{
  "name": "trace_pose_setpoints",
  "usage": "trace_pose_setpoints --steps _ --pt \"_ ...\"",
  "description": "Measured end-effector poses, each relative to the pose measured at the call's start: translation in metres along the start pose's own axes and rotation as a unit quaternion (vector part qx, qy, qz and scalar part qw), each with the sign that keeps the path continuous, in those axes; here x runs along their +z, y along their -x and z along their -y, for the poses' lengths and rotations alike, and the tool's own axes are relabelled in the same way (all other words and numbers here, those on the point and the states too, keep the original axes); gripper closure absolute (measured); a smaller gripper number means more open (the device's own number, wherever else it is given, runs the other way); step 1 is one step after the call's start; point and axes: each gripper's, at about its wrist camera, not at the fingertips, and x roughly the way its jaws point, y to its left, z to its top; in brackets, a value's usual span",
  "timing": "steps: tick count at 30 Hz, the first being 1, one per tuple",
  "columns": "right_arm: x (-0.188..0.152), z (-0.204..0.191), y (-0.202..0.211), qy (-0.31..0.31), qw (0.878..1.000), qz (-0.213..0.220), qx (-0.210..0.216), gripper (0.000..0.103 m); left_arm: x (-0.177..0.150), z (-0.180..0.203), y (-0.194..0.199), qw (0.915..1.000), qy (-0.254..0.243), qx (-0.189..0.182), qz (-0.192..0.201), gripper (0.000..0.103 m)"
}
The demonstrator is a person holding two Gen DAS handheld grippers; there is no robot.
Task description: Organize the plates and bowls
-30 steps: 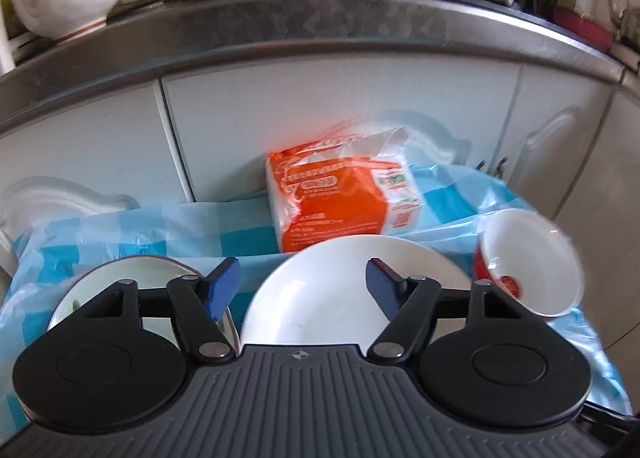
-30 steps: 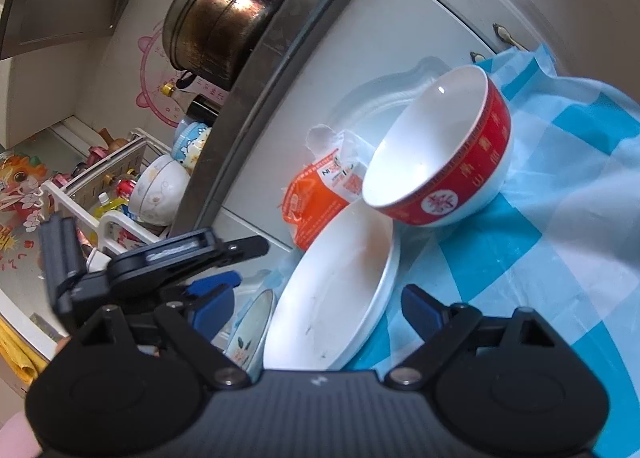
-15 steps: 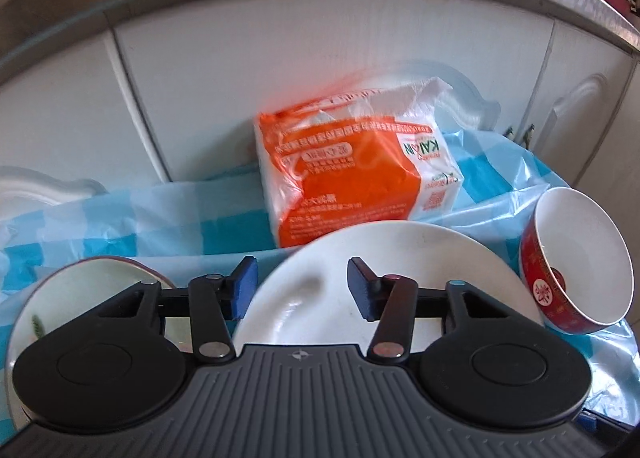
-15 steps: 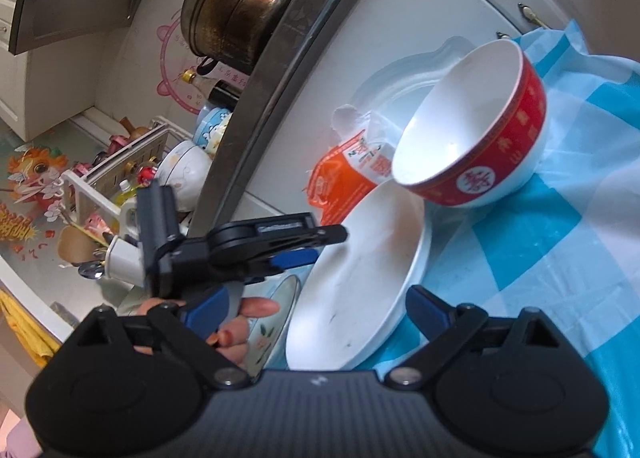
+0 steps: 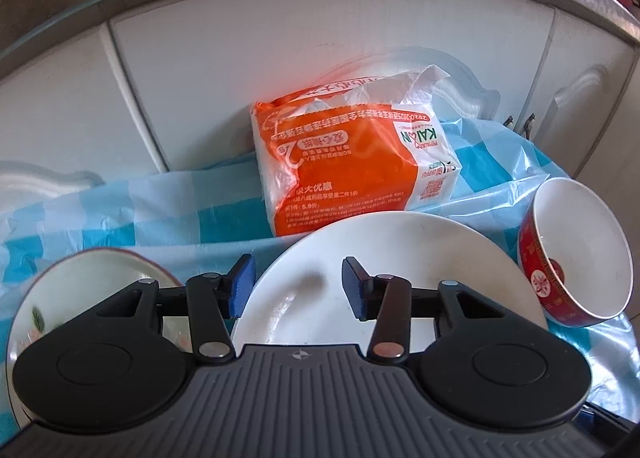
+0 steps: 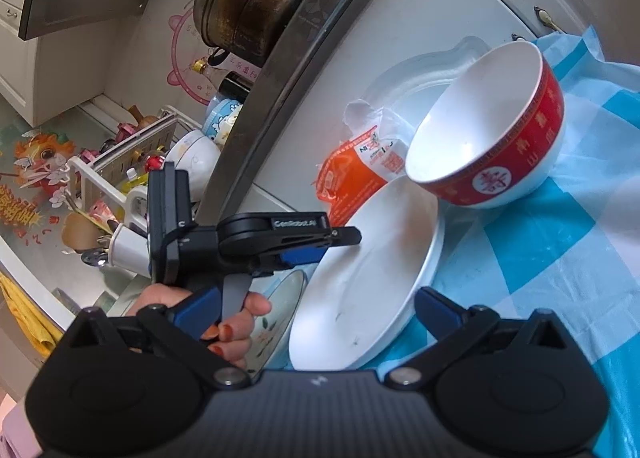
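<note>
Blue-and-white checked cloth [image 5: 168,214] covers the surface below white cabinet doors. Left gripper [image 5: 297,289]: fingers closing, nothing between them, poised over the white plate [image 5: 400,254]. Right gripper [image 6: 316,308]: fingers opening wide, empty, plate ahead. Red-and-white bowl [image 6: 496,134] lies tilted beyond the plate; floral bowl [image 5: 80,290] sits left of the left fingers

Both grippers: black plastic bodies, ribbed grey top plate, blue finger pads [image 5: 242,286], silver pivot screws. Hand [image 6: 236,322] wears orange-red nail polish.
</note>
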Motion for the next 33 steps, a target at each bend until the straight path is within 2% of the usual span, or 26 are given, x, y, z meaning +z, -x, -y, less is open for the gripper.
trace_pose_setpoints --steps 8,13,16,21,24,29,33 --pt "0.002 -0.004 0.01 0.02 0.999 0.023 0.015 0.0 -0.016 -0.014 0.016 0.9995 0.027 -0.014 -0.002 0.05" --pt "0.001 -0.006 0.004 0.032 0.999 0.014 -0.008 0.0 -0.022 -0.022 0.019 0.9989 0.033 -0.033 0.0 0.05" --pt "0.002 -0.002 0.001 0.027 0.999 0.004 -0.021 0.001 -0.021 -0.016 0.016 0.9994 0.013 -0.032 0.005 0.046" --pt "-0.001 -0.009 -0.002 0.068 0.995 0.0 -0.067 0.018 -0.022 -0.007 0.013 0.9993 -0.026 -0.023 0.011 0.043" --pt "-0.002 -0.007 -0.005 0.073 0.993 -0.01 -0.089 0.026 -0.023 -0.008 0.014 0.999 -0.033 -0.026 0.014 0.048" --pt "-0.006 -0.008 -0.009 0.087 0.991 -0.019 -0.101 0.026 -0.025 -0.012 0.017 0.9994 -0.016 -0.024 0.018 0.057" --pt "-0.006 -0.008 -0.008 0.092 0.99 -0.017 -0.105 0.026 -0.027 -0.011 0.028 0.9993 -0.008 -0.02 0.031 0.058"
